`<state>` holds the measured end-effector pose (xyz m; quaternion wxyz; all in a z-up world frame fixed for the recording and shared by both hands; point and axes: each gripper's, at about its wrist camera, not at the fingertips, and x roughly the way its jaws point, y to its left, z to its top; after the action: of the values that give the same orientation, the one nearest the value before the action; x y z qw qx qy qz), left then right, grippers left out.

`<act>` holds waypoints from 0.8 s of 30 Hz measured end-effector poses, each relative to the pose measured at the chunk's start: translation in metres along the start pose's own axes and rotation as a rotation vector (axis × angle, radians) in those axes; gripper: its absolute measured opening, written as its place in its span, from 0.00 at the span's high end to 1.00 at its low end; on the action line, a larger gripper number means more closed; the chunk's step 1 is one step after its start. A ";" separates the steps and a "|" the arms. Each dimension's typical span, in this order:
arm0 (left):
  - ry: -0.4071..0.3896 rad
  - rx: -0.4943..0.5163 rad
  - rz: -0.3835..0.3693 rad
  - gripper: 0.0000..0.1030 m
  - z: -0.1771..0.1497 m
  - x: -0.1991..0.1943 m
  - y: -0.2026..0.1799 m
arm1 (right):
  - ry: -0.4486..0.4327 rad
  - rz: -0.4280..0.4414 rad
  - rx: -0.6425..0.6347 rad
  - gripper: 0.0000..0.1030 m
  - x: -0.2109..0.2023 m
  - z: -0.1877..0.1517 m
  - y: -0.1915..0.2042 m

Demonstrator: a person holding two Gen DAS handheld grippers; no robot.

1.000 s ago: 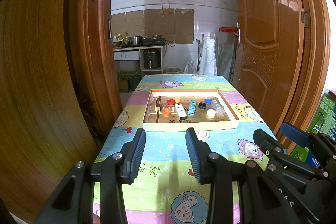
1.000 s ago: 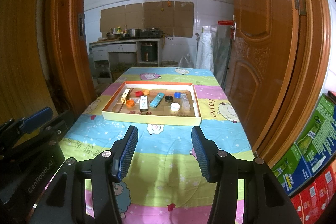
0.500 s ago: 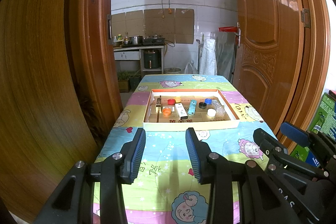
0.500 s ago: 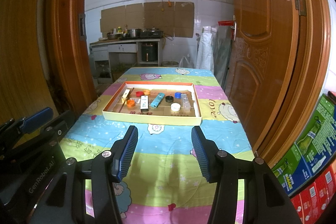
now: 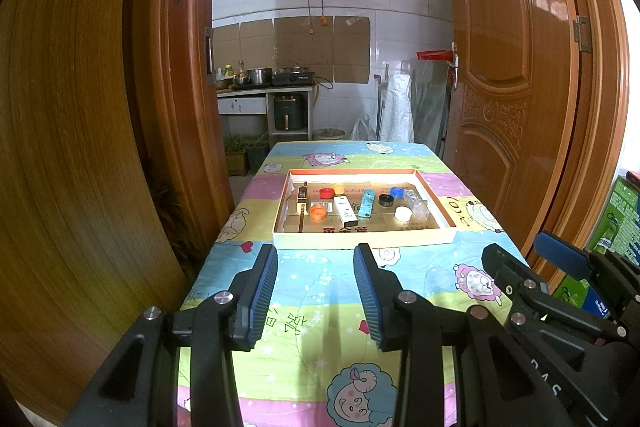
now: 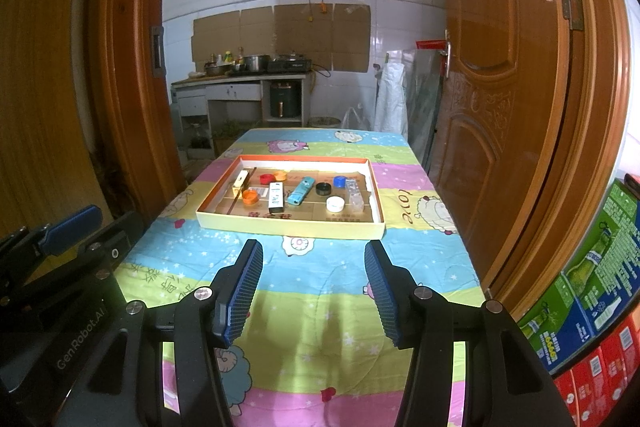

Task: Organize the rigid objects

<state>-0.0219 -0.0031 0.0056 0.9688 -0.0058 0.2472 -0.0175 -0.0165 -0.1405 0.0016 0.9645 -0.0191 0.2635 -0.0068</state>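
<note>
Hovering at the bottom of each frame, the left hand-held gripper (image 5: 316, 287) and the right hand-held gripper (image 6: 314, 287) both stand wide and hold nothing. Beyond them, mid-frame on the cloth-covered surface (image 6: 312, 291), a shallow tray (image 6: 292, 227) holds the rigid objects: bottle caps, a white box (image 6: 276, 197), a blue lighter (image 6: 300, 191). All look light, stiff and small; the caps seem slippery, so pinching across their rims looks best.
</note>
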 end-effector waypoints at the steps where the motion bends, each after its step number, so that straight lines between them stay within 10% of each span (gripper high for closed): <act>1: 0.000 0.000 0.001 0.62 0.000 0.000 0.001 | -0.001 0.000 0.000 0.47 0.000 0.000 0.000; 24: 0.001 0.002 0.001 0.62 0.000 -0.001 0.002 | -0.001 0.000 0.000 0.47 0.000 -0.001 0.000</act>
<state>-0.0227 -0.0014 0.0055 0.9687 -0.0047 0.2474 -0.0175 -0.0170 -0.1407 0.0008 0.9646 -0.0191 0.2628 -0.0069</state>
